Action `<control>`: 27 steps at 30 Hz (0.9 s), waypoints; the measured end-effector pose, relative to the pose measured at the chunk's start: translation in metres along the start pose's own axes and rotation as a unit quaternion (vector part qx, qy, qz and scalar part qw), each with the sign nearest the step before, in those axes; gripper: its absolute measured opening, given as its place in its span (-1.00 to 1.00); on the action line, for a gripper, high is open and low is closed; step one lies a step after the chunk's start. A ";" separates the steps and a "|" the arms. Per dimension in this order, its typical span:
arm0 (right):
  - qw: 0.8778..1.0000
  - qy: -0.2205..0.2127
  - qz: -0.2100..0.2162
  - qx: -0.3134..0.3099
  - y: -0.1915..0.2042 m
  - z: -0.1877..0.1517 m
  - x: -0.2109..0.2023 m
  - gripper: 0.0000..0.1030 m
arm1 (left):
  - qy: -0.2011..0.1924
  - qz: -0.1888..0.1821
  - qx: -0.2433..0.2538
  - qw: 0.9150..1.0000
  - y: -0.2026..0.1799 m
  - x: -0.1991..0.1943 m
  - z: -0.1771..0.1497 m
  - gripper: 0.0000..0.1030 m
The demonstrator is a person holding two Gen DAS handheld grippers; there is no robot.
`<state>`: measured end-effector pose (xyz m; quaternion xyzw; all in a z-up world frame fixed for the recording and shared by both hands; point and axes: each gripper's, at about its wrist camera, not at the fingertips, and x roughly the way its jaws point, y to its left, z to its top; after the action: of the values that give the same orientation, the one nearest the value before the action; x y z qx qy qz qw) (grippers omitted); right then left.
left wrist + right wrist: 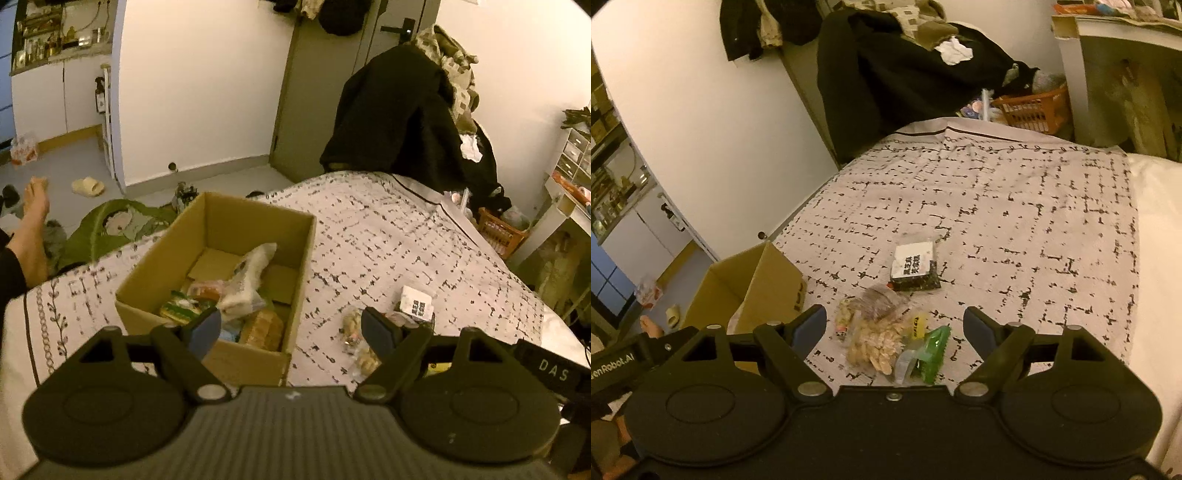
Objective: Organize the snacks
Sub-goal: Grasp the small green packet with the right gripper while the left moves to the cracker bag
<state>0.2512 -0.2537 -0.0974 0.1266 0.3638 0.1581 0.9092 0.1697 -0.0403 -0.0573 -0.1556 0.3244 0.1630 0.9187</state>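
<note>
Hovering above the bed's white black-flecked cover (997,206), both tongs are spread wide and grasp nothing. The left tongs (291,330) hang over the near right corner of the open brown cardboard box (155,258), which holds a white crumpled wrapper (247,280), a green packet (181,308) and a tan bread-like pack (264,328). The right tongs (894,328) frame a loose cluster lying on the cover just ahead of them: a clear bag of pale nuts (877,345), a green foil sachet (932,352) and a small yellow sachet (916,323). Farther ahead lies a black-and-white labelled packet (914,267), apart from the cluster. The box stands to the left of these snacks.
</note>
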 end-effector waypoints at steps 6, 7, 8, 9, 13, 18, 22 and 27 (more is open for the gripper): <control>1.000 0.008 0.002 0.023 -0.007 -0.001 0.004 0.57 | 0.014 -0.014 -0.006 1.000 -0.006 0.004 -0.006 0.58; 1.000 0.009 -0.002 0.026 -0.008 -0.001 0.005 0.57 | 0.012 -0.022 -0.001 1.000 -0.007 0.004 -0.006 0.58; 0.999 0.011 -0.005 0.030 -0.010 -0.001 0.005 0.57 | 0.010 -0.023 0.006 1.000 -0.009 0.004 -0.007 0.58; 0.999 0.011 -0.007 0.035 -0.012 -0.001 0.006 0.56 | 0.010 -0.019 0.011 1.000 -0.012 0.005 -0.008 0.58; 0.998 0.020 -0.011 0.058 -0.020 -0.002 0.011 0.55 | 0.019 -0.029 0.009 0.999 -0.018 0.012 -0.011 0.58; 0.997 0.032 -0.003 0.069 -0.024 -0.003 0.019 0.51 | 0.021 -0.036 0.011 0.999 -0.025 0.024 -0.014 0.58; 0.995 0.056 -0.006 0.078 -0.026 -0.006 0.029 0.49 | 0.025 -0.044 0.002 0.999 -0.028 0.036 -0.014 0.57; 0.990 0.101 -0.008 0.097 -0.029 -0.013 0.051 0.25 | 0.026 -0.052 0.000 0.998 -0.033 0.047 -0.013 0.56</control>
<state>0.2824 -0.2594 -0.1484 0.1943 0.4684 0.1269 0.8525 0.2098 -0.0660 -0.0914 -0.1758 0.3395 0.1110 0.9173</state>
